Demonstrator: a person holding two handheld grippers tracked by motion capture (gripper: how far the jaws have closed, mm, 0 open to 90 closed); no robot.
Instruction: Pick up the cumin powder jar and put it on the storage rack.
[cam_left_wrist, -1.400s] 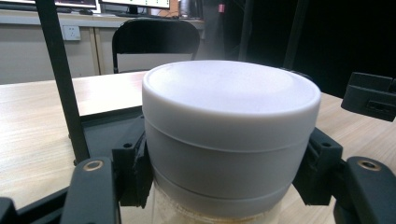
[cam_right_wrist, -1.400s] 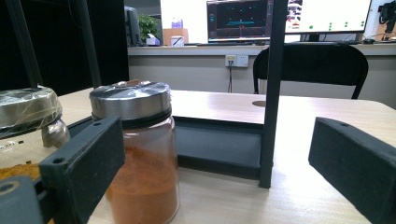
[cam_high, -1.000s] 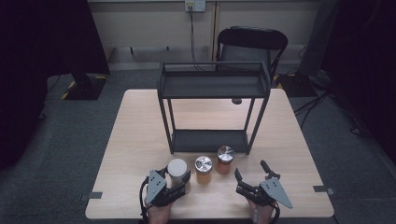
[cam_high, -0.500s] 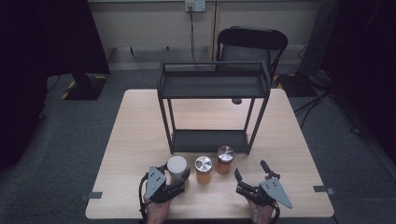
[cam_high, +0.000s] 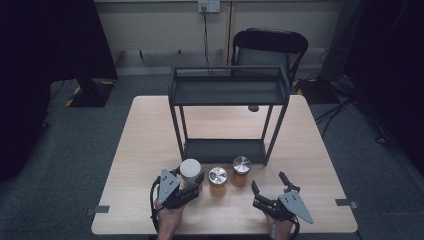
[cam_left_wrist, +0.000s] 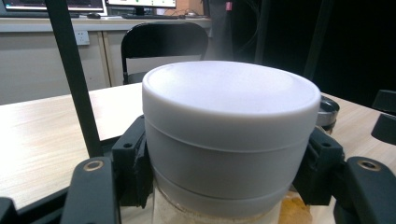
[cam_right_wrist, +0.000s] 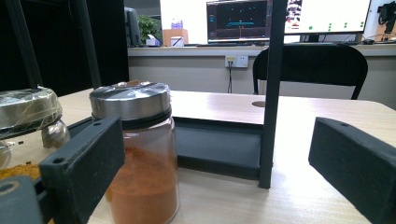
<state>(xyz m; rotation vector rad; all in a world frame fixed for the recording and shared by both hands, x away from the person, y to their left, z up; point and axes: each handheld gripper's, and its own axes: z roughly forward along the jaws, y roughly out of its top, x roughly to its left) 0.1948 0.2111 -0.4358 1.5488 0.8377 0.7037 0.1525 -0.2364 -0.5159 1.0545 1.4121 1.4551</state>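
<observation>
A jar with a white lid (cam_high: 190, 168) stands near the table's front edge, and my left gripper (cam_high: 191, 182) is shut on it. In the left gripper view both jaws press against the sides of the white-lidded jar (cam_left_wrist: 231, 135), just below its lid. To its right stand a silver-lidded jar of yellow powder (cam_high: 218, 181) and a silver-lidded jar of orange powder (cam_high: 241, 171). My right gripper (cam_high: 269, 183) stands open further right with nothing in it. In the right gripper view the orange jar (cam_right_wrist: 140, 163) stands just beyond the left jaw, and the yellow jar (cam_right_wrist: 25, 116) is at the far left.
A black two-tier rack (cam_high: 227, 90) stands mid-table, its lower shelf (cam_high: 222, 150) right behind the jars. A rack post (cam_right_wrist: 271, 93) rises ahead of my right gripper. A black chair (cam_high: 270, 45) stands behind the table. Bare wood (cam_high: 145, 140) lies left of the rack.
My left gripper and the white-lidded jar have shifted slightly away from the person, toward the rack. The right gripper and the other two jars have stayed put.
</observation>
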